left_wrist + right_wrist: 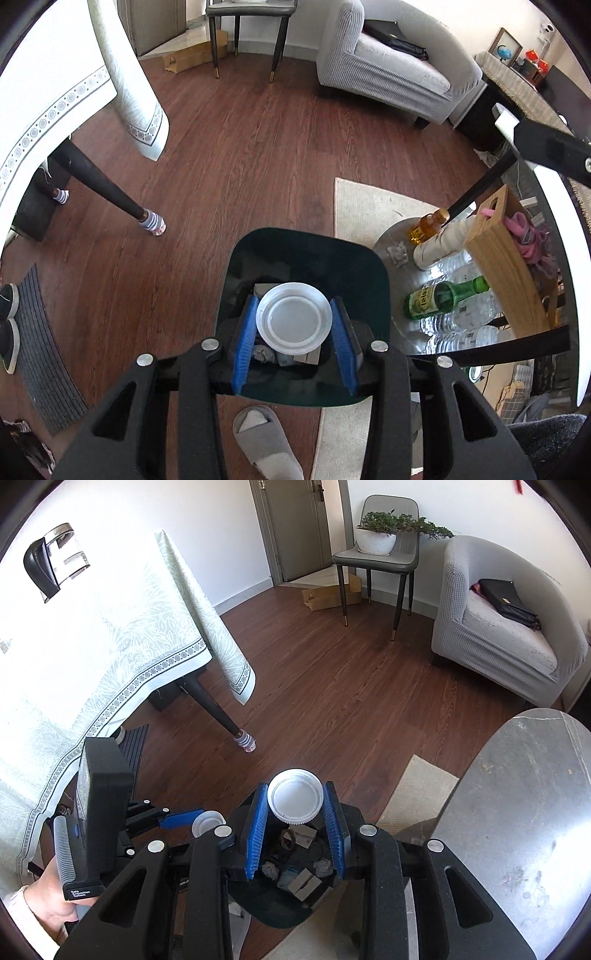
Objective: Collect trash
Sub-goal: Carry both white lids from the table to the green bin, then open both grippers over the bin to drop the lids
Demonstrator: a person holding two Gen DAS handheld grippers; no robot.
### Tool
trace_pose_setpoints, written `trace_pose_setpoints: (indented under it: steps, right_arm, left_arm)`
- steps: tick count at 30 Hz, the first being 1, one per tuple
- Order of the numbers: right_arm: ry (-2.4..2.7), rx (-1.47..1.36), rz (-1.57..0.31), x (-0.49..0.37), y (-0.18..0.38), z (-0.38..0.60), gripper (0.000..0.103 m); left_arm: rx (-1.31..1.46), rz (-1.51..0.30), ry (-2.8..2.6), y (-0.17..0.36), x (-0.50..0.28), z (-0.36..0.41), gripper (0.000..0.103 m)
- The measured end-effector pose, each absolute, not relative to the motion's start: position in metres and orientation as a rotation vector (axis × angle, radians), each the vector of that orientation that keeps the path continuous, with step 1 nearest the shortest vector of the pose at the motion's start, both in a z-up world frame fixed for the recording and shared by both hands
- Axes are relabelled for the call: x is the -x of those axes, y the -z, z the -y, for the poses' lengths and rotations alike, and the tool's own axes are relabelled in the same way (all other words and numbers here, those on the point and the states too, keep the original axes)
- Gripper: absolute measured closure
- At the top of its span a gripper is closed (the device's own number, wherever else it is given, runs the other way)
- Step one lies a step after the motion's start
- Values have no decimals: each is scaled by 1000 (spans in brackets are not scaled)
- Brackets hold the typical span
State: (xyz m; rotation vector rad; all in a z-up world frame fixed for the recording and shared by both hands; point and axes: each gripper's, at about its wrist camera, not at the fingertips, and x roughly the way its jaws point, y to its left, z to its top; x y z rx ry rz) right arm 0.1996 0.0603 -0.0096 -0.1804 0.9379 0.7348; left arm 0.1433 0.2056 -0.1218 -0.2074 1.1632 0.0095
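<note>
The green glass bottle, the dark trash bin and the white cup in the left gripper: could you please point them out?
green glass bottle (443,297): left wrist view, its body.
dark trash bin (310,254): left wrist view, inner back wall.
white cup (293,319): left wrist view, its round base.

white cups (294,318): 2 | grippers (295,343): 2 | trash bin (351,258): 1 | green bottle (443,297): 1 | slipper (264,443): 1

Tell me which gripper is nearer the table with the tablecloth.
Left. The left gripper, holding a cup, is on the tablecloth side; the right gripper, also holding a cup, is farther away, over the bin.
</note>
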Motion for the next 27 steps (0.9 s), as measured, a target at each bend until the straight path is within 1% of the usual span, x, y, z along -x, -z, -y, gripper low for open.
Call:
trace_pose_setpoints:
  steps: [8,11,16,20,22,26,27]
  right_arm:
    - [-754,193,-982,-203,23,-84,73]
    - [-755,207,-1012,-204,33,-94,73]
    - [-747,246,-1062,-203,57,-113,73]
    - [-745,286,-1099,-198,80,-123,73]
    - [-746,303,-1123,-195,92,-128,73]
    - [-739,347,-1162,-188,117,-134,73]
    - [-741,359,-1173,-186,123,-136,73]
  left_arm:
    - [240,-1271,1,156,-140,-220,61]
    - [235,-1281,17,160,-139,-221,54]
    - [249,-1254,-4,156,-134,-232,53]
    - [247,-1207,-33,143,-128,-242,54]
    - [254,-1172,-48,133,-126,-247,56]
    - [281,-1094,-63,113,-121,-256,58]
    - [285,-1077,-67,108,-120,-258,60]
